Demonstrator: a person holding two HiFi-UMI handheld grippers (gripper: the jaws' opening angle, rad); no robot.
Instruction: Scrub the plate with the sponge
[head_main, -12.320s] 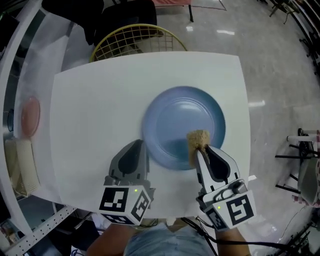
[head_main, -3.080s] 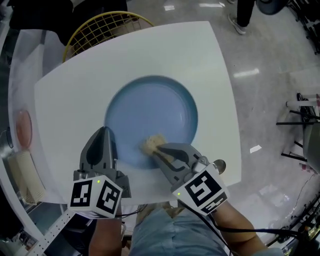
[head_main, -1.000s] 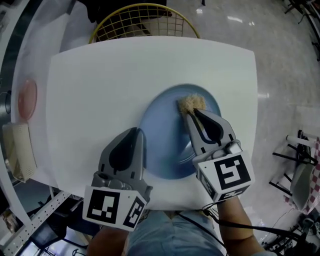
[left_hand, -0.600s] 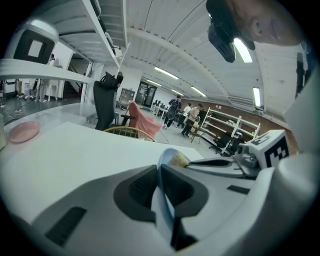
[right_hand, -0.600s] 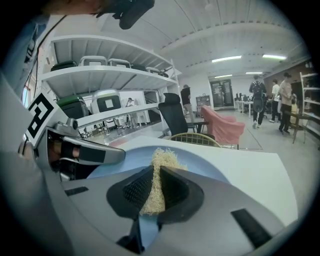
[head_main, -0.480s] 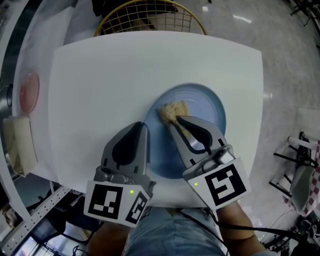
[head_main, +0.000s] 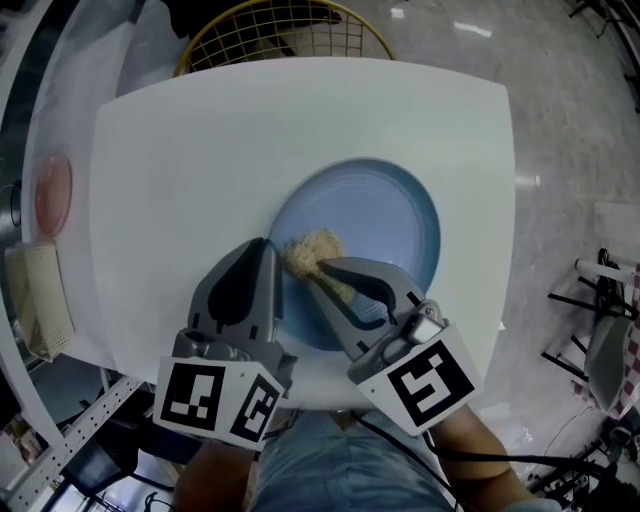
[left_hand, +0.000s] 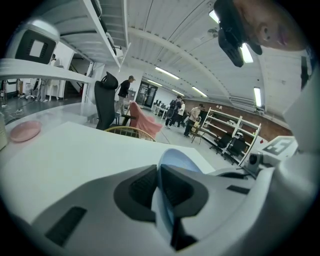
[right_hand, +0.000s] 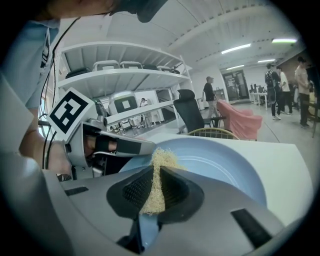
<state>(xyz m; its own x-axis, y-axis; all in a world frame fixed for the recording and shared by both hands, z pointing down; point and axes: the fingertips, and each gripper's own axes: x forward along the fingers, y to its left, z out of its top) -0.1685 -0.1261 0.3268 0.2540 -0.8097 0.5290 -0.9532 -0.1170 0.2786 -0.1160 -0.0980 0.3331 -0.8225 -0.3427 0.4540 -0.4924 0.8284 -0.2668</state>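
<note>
now mid-scrub: right gripper (head_main: 325, 270) clamps the tan sponge (head_main: 310, 250) on the blue plate (head_main: 390, 215), left gripper (head_main: 262, 250) pinches its rim; next, likely sweep the sponge across, rim held steady.

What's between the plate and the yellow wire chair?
Nothing but bare white table lies between the plate and the chair. The head view shows this stretch most clearly.

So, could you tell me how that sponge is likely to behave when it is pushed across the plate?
Probably soft: the sponge is pinched thin between the right gripper's jaws. Likely light and floppy, since its frayed fibres splay past them.
</note>
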